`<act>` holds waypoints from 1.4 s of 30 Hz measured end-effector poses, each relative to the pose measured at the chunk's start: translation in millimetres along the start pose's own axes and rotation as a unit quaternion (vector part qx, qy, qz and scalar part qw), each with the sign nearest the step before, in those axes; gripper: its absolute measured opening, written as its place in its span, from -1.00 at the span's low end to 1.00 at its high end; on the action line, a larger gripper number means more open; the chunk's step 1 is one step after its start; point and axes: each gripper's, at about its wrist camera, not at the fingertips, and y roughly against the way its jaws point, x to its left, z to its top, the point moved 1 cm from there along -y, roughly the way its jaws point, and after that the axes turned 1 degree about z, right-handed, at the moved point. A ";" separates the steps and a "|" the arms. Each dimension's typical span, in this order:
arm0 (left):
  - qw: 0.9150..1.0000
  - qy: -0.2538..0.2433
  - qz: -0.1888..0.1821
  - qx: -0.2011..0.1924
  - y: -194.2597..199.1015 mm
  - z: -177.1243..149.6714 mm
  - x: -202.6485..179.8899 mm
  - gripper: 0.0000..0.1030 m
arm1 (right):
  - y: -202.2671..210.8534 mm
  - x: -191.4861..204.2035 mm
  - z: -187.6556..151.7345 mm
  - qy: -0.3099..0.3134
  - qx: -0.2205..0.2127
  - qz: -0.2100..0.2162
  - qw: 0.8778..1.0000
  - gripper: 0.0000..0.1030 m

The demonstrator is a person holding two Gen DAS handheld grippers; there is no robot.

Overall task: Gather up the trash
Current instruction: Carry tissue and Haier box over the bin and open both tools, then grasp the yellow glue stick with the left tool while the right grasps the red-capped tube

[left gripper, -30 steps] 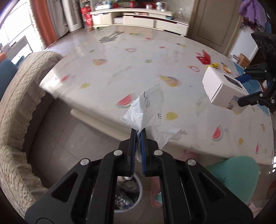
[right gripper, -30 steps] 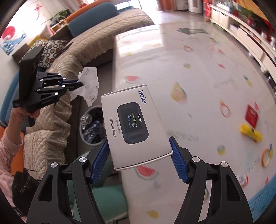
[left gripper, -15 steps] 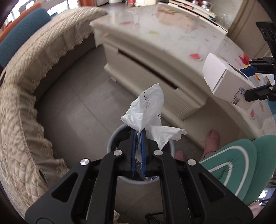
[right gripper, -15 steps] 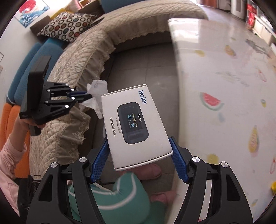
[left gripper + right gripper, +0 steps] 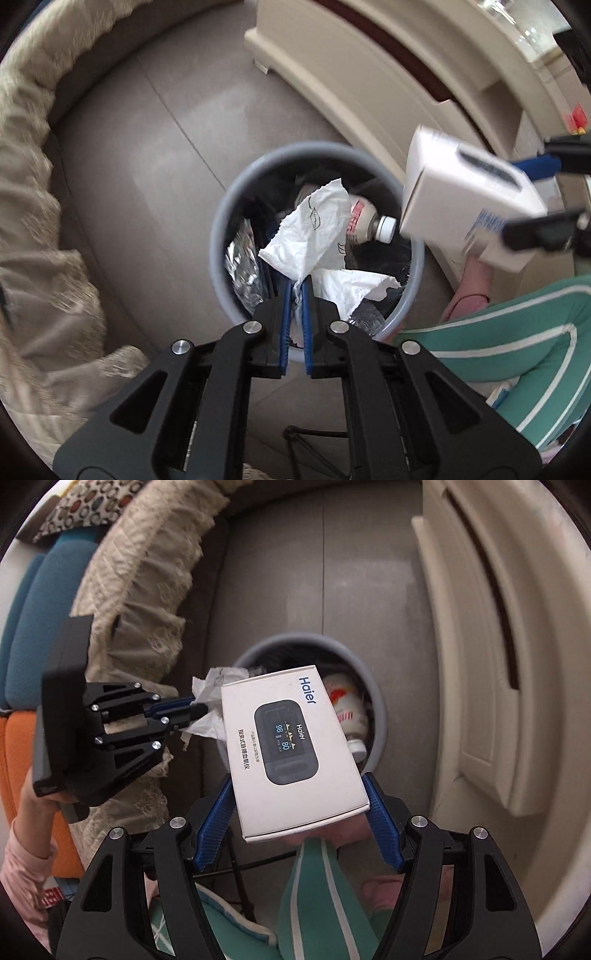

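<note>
Paper tissue (image 5: pixel 314 229), limp and light, is pinched in our left hand-held gripper (image 5: pixel 294 295) over the bin (image 5: pixel 218 236), while our right hand-held gripper (image 5: pixel 295 827) clamps the stiff carton (image 5: pixel 291 749) by its sides (crushable).

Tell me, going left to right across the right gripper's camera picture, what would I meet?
Teal cushion → left gripper clamping a crumpled tissue → white Haier box held by the right gripper → cream cabinet.
</note>
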 end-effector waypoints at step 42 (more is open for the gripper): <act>0.982 -0.126 0.003 -0.143 127.9 49.0 -134.3 0.79 | 213.6 -116.0 -149.4 -0.137 -0.219 0.005 0.966 0.54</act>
